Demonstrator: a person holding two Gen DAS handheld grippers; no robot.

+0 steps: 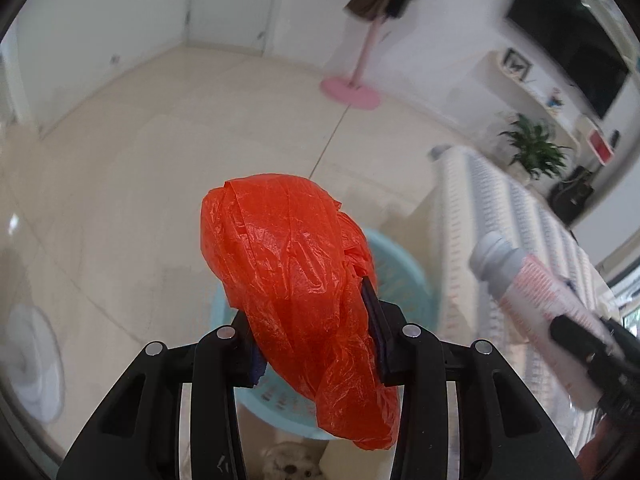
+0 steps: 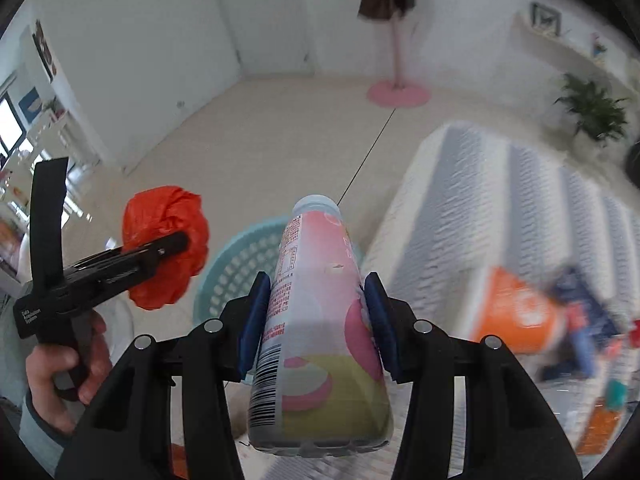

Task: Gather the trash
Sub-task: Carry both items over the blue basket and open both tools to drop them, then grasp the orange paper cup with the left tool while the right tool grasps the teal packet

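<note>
Above the teal basket [image 2: 236,268], left claw [image 1: 316,320] grips an orange bag [image 1: 288,264], right claw [image 2: 316,312] a bottle [image 2: 316,320].

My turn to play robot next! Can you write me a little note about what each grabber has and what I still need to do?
Left gripper: shut on the crumpled orange plastic bag.
Right gripper: shut on the pink-labelled bottle, neck pointing away from the camera.
The light blue basket stands on the floor beside the striped cloth, below and ahead of both grippers.
Done: both pieces are picked up and held in the air.
Left: neither is in the basket yet. Probably let each go over it. More blurry items, one an orange item, lie on the cloth, maybe trash too.
</note>
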